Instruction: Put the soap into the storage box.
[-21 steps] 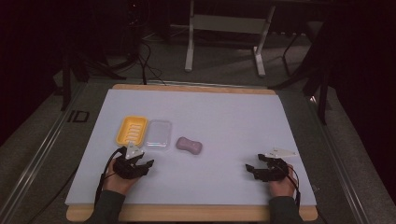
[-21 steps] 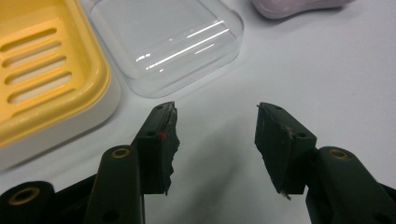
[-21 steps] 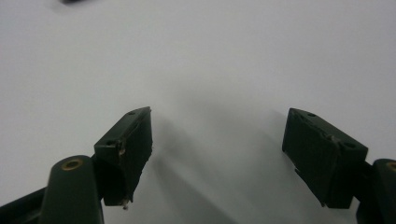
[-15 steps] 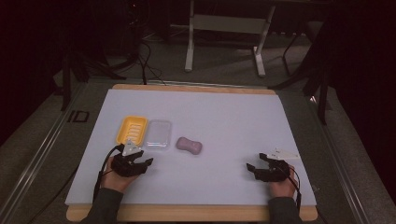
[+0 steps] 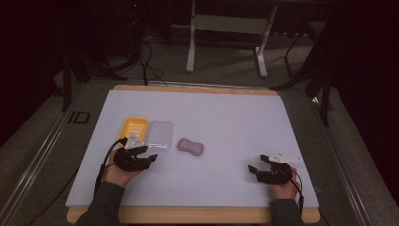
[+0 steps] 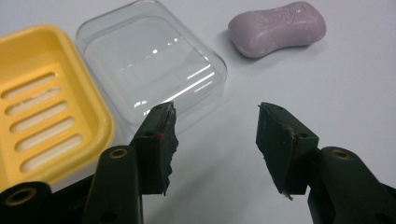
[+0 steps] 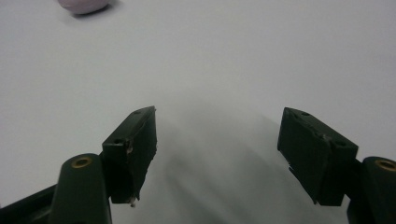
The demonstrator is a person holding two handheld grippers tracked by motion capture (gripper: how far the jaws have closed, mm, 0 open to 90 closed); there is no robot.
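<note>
From the high view you get the whole layout: your left gripper (image 5: 149, 159) sits near the front-left of the white table (image 5: 235, 117), just in front of the clear lid (image 5: 159, 135), with the yellow soap dish (image 5: 133, 128) touching the lid's left side and the purple soap bar (image 5: 190, 146) a little to the right. Your right gripper (image 5: 254, 170) is well apart from all that, over at the front-right with bare table around it.

What the high view can't give you is the jaws, they're just dark blobs there. The left gripper view sorts that out: the left gripper (image 6: 215, 121) has its jaws spread wide with nothing between them, and the left jaw tip sits right at the near edge of the clear lid (image 6: 149, 60). You also see the slots in the yellow soap dish (image 6: 42, 107) and some embossed lettering on the purple soap bar (image 6: 278, 29), too small to read.

In the right gripper view your right gripper (image 7: 217, 121) is wide open too, holding nothing, with the soap bar (image 7: 84, 4) just peeking in at the top edge.
</note>
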